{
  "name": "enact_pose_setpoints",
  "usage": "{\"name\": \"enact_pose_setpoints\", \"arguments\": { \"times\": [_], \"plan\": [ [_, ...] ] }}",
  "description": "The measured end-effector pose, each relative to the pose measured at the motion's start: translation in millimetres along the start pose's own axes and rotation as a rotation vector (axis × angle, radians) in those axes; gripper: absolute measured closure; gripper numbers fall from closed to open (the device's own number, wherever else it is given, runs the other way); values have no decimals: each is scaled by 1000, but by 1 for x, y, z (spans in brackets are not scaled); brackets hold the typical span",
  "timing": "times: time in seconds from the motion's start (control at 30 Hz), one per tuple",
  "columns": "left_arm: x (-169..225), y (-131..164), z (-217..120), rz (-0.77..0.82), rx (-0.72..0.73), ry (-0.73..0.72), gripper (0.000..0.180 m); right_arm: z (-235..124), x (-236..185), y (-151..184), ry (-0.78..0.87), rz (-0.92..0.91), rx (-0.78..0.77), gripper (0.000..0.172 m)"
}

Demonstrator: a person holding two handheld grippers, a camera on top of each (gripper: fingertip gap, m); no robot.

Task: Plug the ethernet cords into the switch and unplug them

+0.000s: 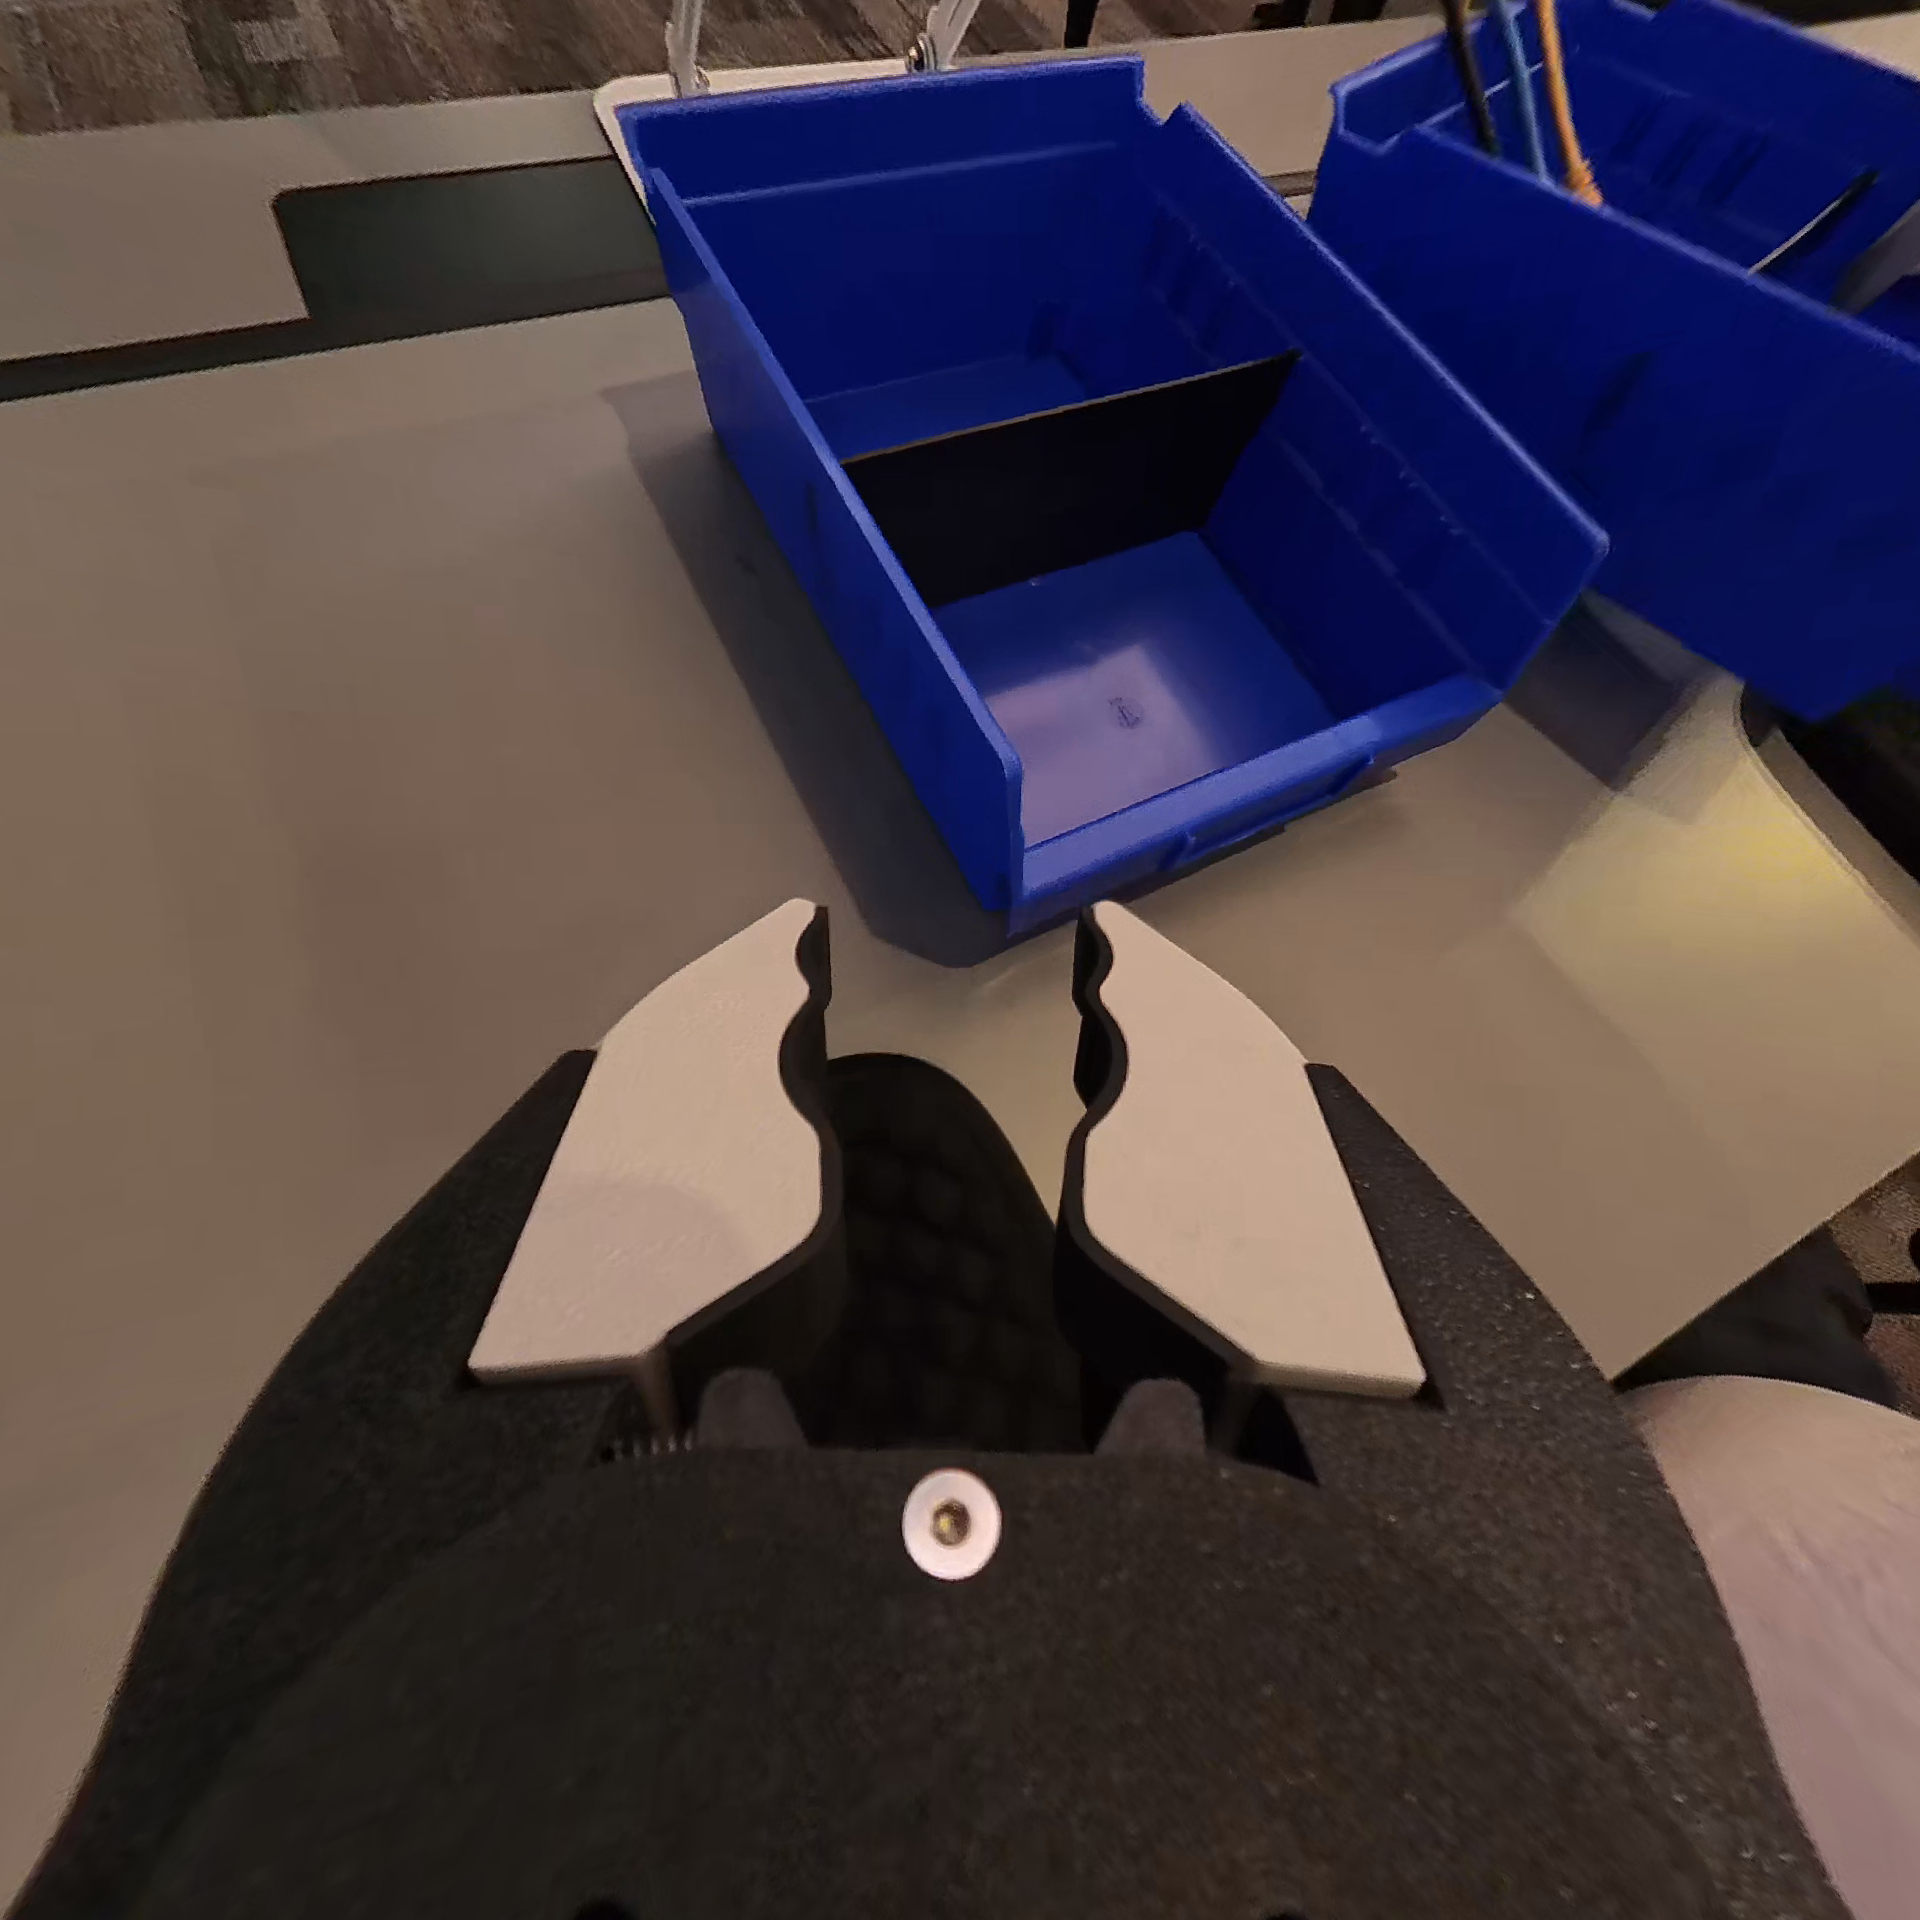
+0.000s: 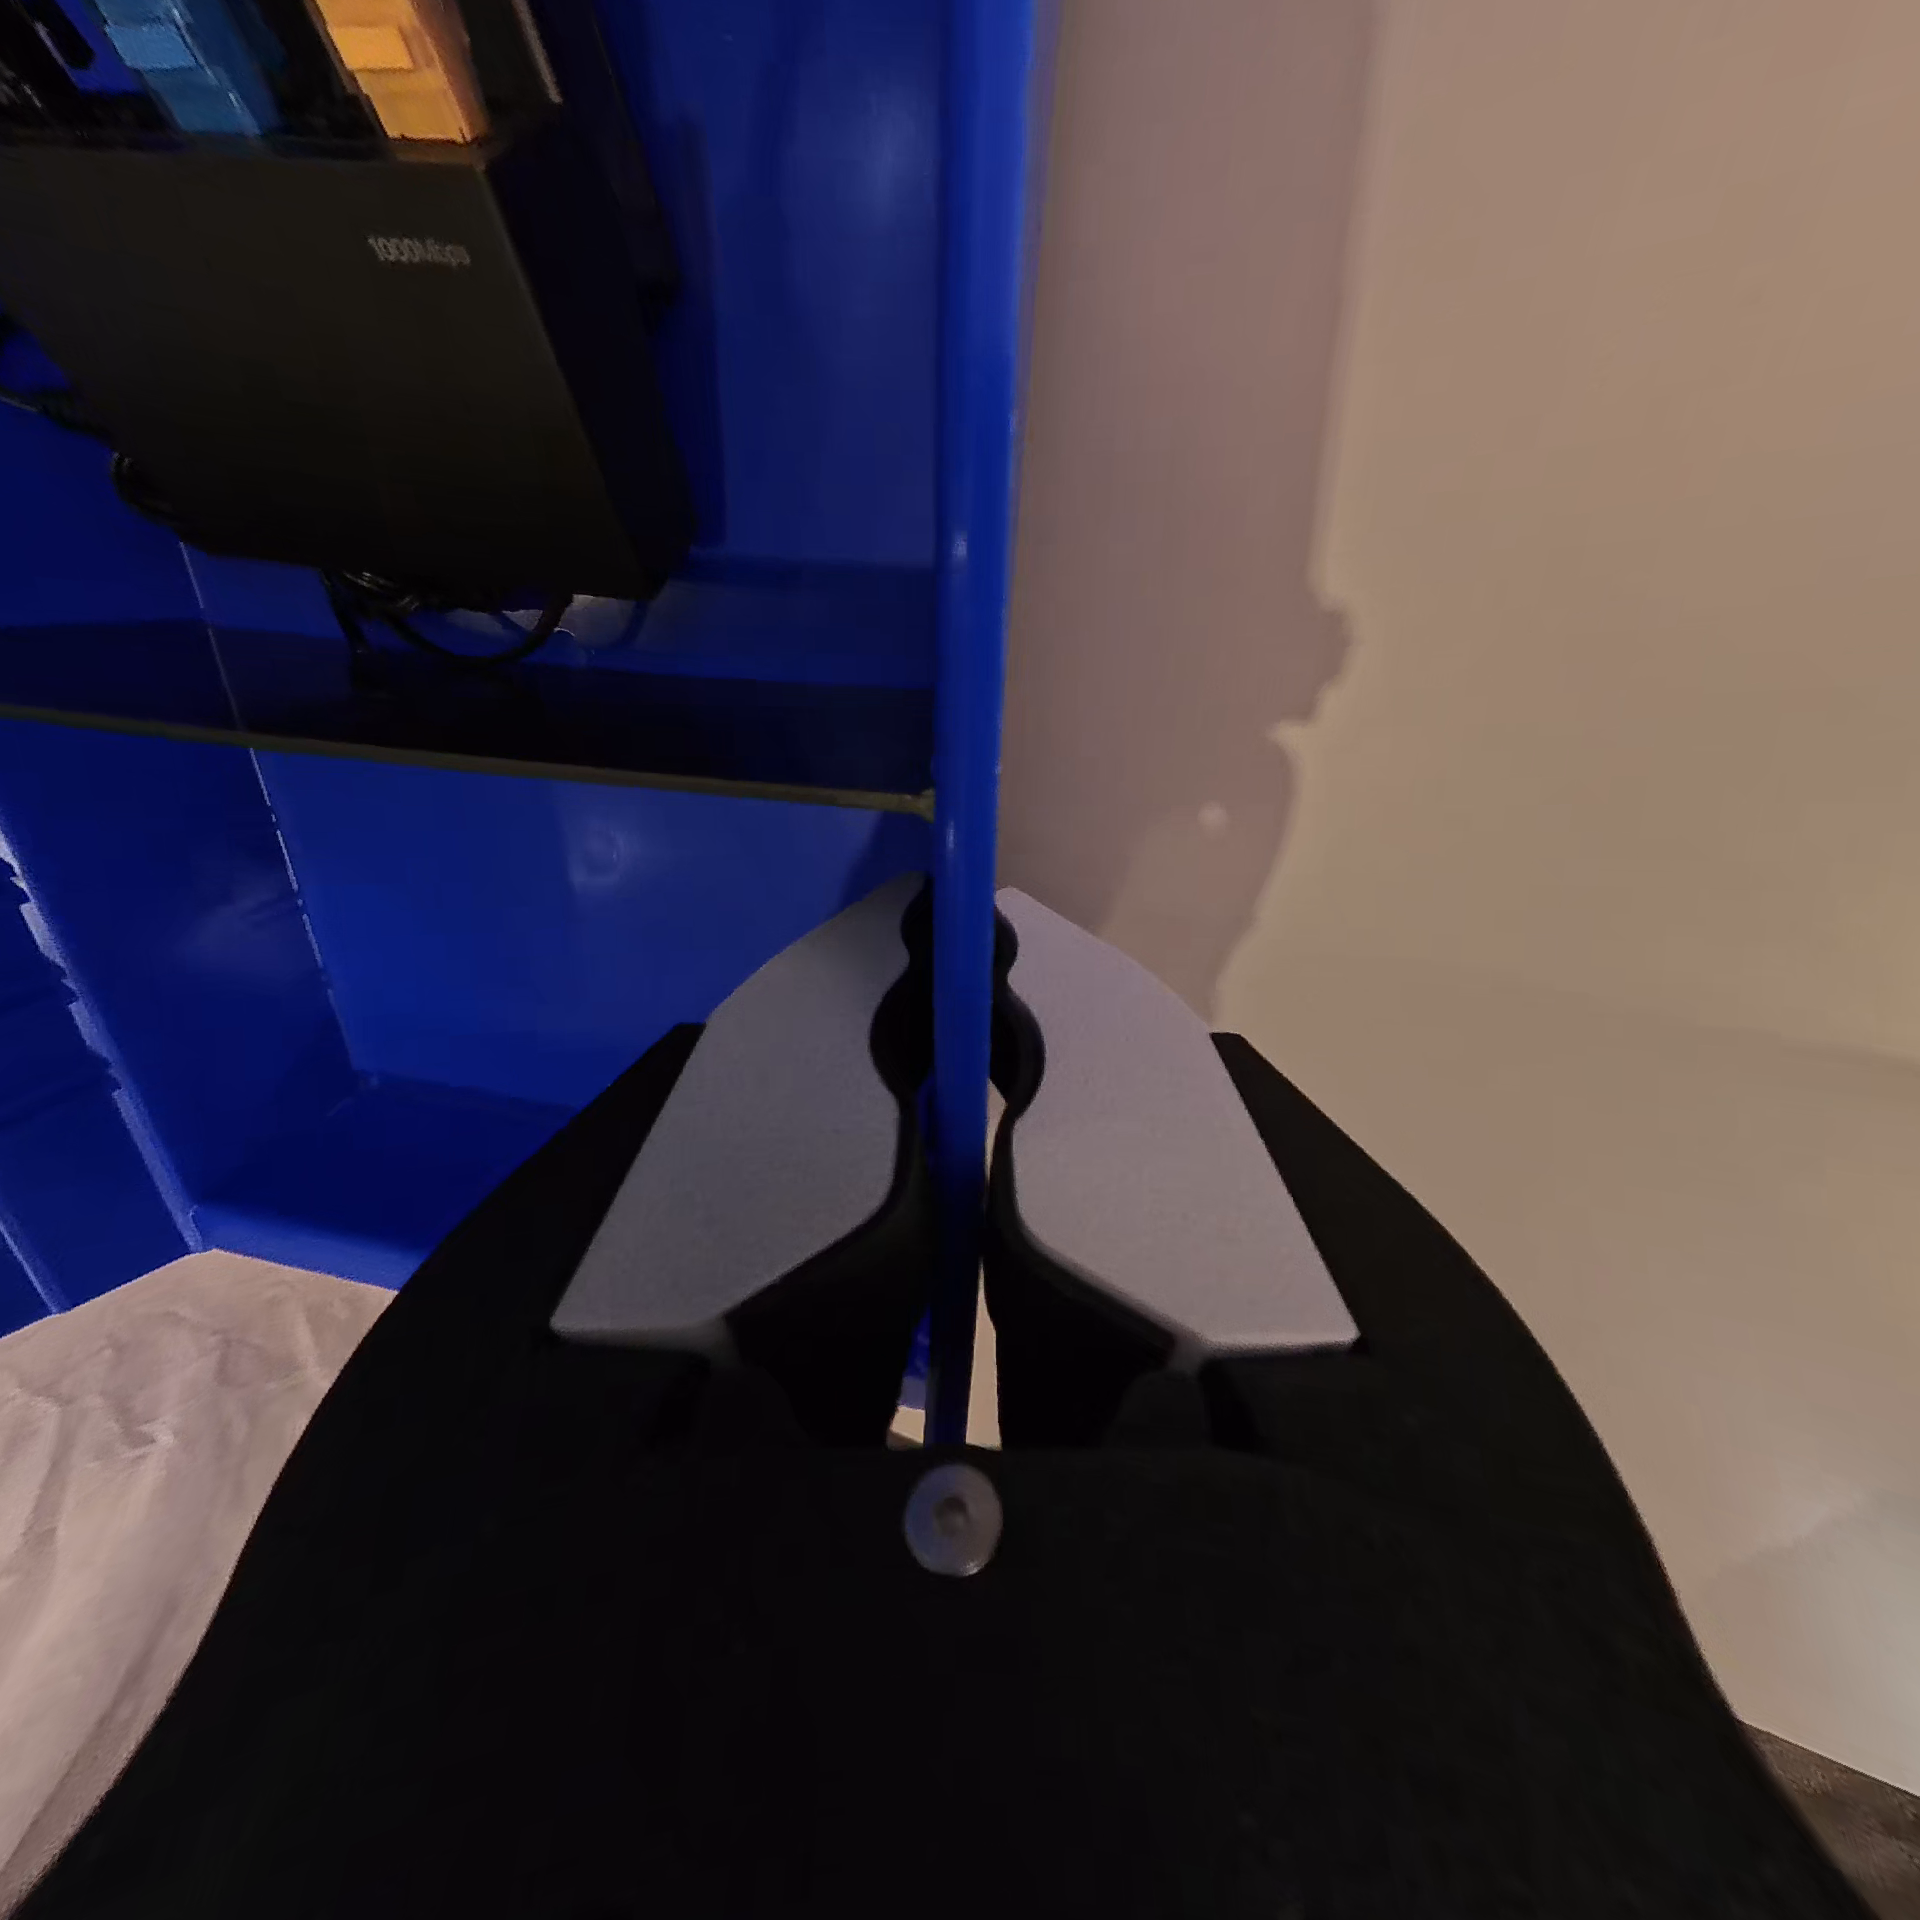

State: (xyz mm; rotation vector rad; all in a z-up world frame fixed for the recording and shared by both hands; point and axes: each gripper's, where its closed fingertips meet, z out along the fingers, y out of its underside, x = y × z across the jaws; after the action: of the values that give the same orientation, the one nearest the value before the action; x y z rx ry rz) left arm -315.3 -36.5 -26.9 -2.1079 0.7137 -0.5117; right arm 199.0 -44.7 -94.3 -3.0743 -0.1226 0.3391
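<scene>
Left wrist view: the grey table [image 1: 312,727] fills most of the frame. An open blue bin [image 1: 790,582] sits just ahead of the left claw [image 1: 951,925], slightly to its right, with a black divider [image 1: 1049,488] across its middle.
Only in left view: a second bin [image 1: 1662,436] lies ahead and far right of the claw, close against the first bin, with black, blue and orange cords [image 1: 1558,114] rising out of it. A dark panel [image 1: 416,239] is set in the table ahead-left, and carpet [image 1: 260,52] shows beyond the far edge.
Left claw: fingers wide apart with nothing between them, just short of the first bin's near corner.
Right wrist view: the inside of a blue bin fills the left half, and pale table [image 2: 1558,520] lies to the right of the wall.
Only in right view: the black switch [image 2: 343,343] lies in the far compartment, ahead and left of the right claw [image 2: 961,904]. Blue and orange plugs [image 2: 301,62] sit at its far edge, blurred, and thin dark wires [image 2: 447,613] curl at its near end.
Right claw: closed on the bin's side wall [image 2: 971,520], one pad inside and one outside, both pressed to it.
In the way: a divider edge [image 2: 468,764] crosses the bin between the claw and the switch.
Near corner: pale cloth [image 2: 156,1455] lies lower left of the right claw; what it is cannot be told.
</scene>
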Motion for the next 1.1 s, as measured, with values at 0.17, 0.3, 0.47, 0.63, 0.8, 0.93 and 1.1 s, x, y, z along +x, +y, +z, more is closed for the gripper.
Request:
{"name": "enact_pose_setpoints", "arguments": {
  "times": [0.17, 0.3, 0.47, 0.63, 0.8, 0.93, 1.1],
  "plan": [
    [-5, 2, -23, 1, 26, -40, 136, -41, -16, -8, 4, -22, 38, 166],
    [-18, 2, -44, -31, 76, -90, 136, -83, -43, -26, 30, -64, 62, 167],
    [-40, 10, -70, -82, 101, -163, 136, -110, -113, -70, 29, -144, 70, 167],
    [-61, 22, -95, -115, 123, -226, 136, -97, -222, -125, -68, -272, 50, 167],
    [-87, 45, -118, -169, 116, -271, 136, -63, -344, -179, -184, -392, 43, 167],
    [-107, 58, -139, -202, 131, -306, 137, -33, -434, -214, -206, -463, 47, 166],
    [-139, 69, -165, -251, 154, -370, 137, 7, -514, -244, -212, -475, 55, 166]
  ]
}}
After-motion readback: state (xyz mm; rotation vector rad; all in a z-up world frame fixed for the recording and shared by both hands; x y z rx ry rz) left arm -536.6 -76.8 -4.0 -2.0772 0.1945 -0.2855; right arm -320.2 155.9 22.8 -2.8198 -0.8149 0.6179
